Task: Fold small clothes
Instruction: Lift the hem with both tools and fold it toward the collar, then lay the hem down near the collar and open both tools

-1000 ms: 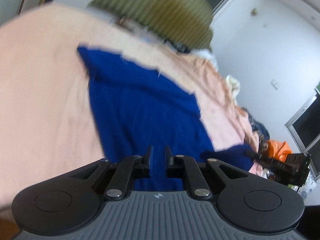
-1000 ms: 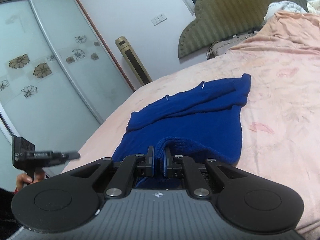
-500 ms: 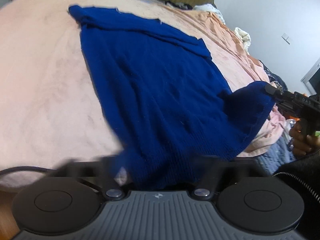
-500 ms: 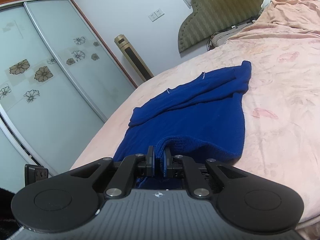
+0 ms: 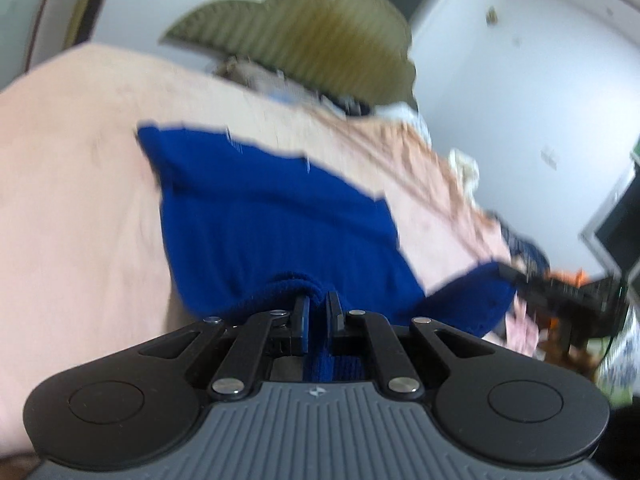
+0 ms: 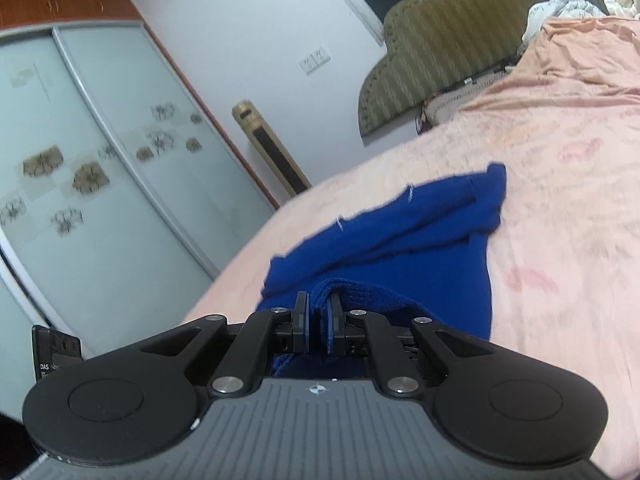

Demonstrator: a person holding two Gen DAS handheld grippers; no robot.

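Note:
A dark blue knit sweater (image 5: 272, 220) lies spread on the pink bed sheet (image 5: 72, 200). My left gripper (image 5: 318, 312) has its jaws closing tight on a raised fold of the near hem, with blue cloth pinched between the pads. In the right wrist view the same sweater (image 6: 400, 256) stretches away, its folded sleeves at the far end. My right gripper (image 6: 318, 316) is shut on another part of the near hem. That gripper also shows in the left wrist view, as the right gripper (image 5: 516, 276) lifting the sweater's corner.
An olive padded headboard (image 6: 460, 40) stands at the bed's far end. Glass wardrobe doors (image 6: 100, 160) and a gold tower unit (image 6: 272, 148) line the left wall. Crumpled bedding (image 6: 568, 4) lies by the headboard, and orange clothing (image 5: 576, 280) sits beyond the bed's right edge.
My left gripper had nothing between its fingers, dipped to the near hem, and now is shut on it and raised. The right gripper has kept its hold almost still.

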